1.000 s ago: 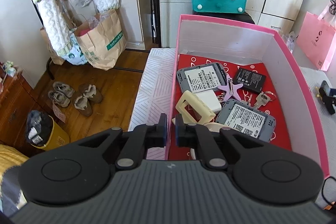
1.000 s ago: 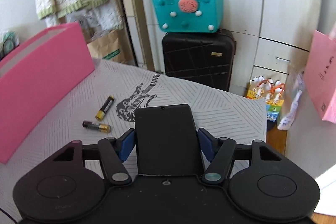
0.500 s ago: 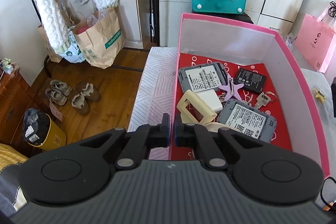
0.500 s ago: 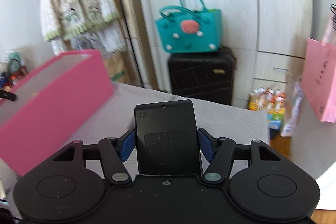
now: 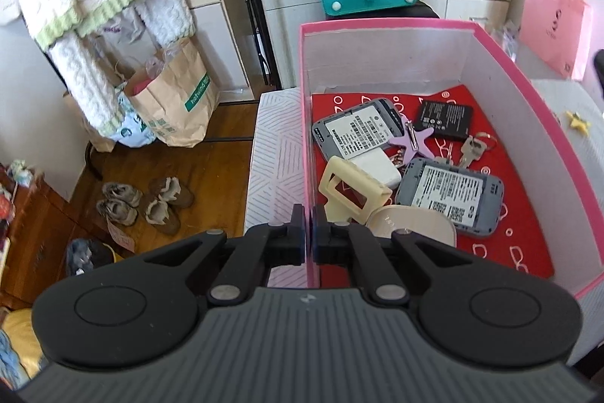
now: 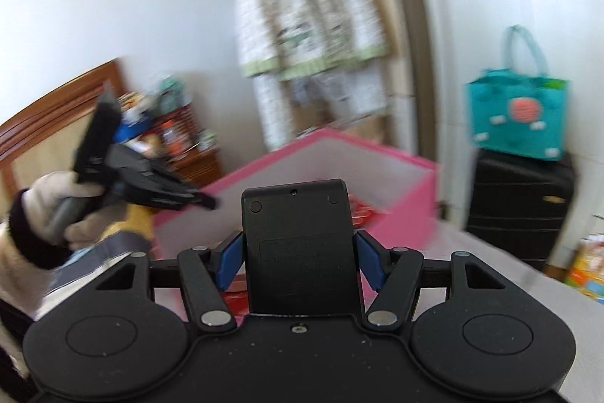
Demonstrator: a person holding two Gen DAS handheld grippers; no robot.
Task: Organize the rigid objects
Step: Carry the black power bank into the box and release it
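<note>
Though upside down, bag (image 5: 177,104) lettering unreadable.

The pink box (image 5: 536,93) has white inner walls and a red patterned floor, sitting open-topped on the bed. Inside: two grey battery-looking devices (image 5: 358,129) with white labels, one around 10 o'clock, one (image 5: 451,195) around 4. A flat black slab (image 6: 300,244) is pinched between blue-padded fingers.

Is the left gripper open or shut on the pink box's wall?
Shut on it. The left gripper has its fingers pressed either side of the pink box near wall, with no gap.
</note>
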